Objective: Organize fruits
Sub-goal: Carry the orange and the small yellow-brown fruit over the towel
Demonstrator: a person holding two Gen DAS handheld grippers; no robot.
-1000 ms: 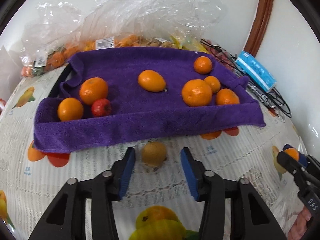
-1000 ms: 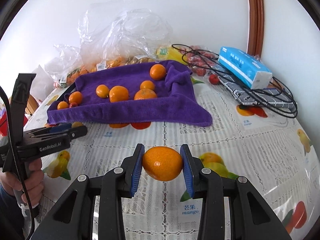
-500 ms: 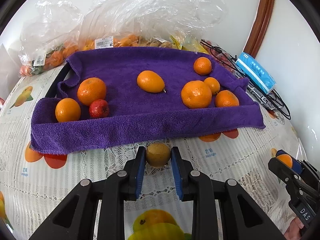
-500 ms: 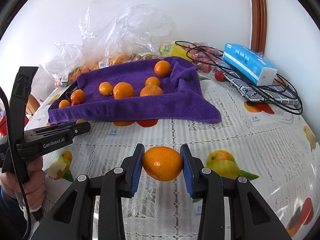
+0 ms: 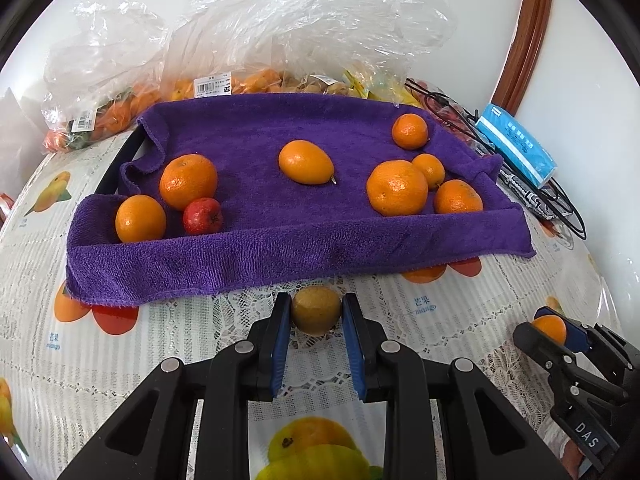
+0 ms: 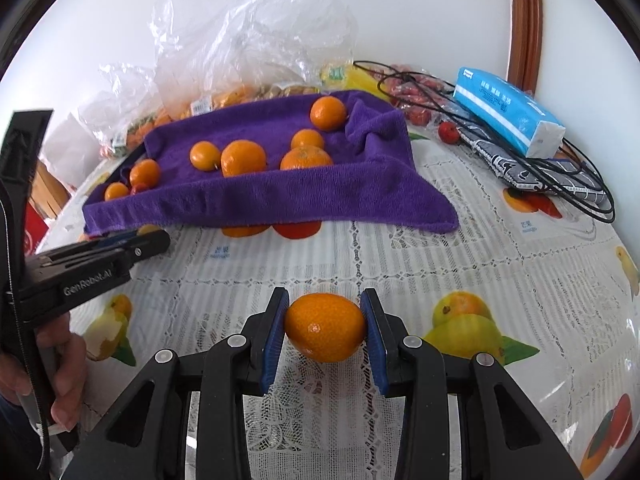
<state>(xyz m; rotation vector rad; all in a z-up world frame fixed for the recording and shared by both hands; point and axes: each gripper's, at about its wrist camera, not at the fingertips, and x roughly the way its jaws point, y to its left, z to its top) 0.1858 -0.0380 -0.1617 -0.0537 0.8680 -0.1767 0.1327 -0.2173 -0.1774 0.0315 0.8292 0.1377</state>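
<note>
My left gripper [image 5: 314, 314] is shut on a small brown-yellow round fruit [image 5: 316, 309], just in front of the near edge of the purple towel [image 5: 280, 248]. On the towel lie several oranges [image 5: 397, 187] and a small red fruit [image 5: 203, 216]. My right gripper [image 6: 324, 326] is shut on an orange [image 6: 325, 327] above the tablecloth, in front of and to the right of the towel [image 6: 320, 196]. The right gripper also shows in the left wrist view [image 5: 550, 330], at the lower right. The left gripper shows in the right wrist view [image 6: 144, 242], at the left.
Clear plastic bags of fruit [image 5: 248, 40] lie behind the towel by the wall. A blue tissue pack [image 6: 508, 110], black cables [image 6: 560, 176] and a small red fruit [image 6: 448, 132] lie at the right. The table has a fruit-print lace cloth [image 6: 400, 248].
My left gripper moved forward and shut on the brown-yellow fruit in front of the towel. My right gripper, still holding its orange, came nearer to the towel.
</note>
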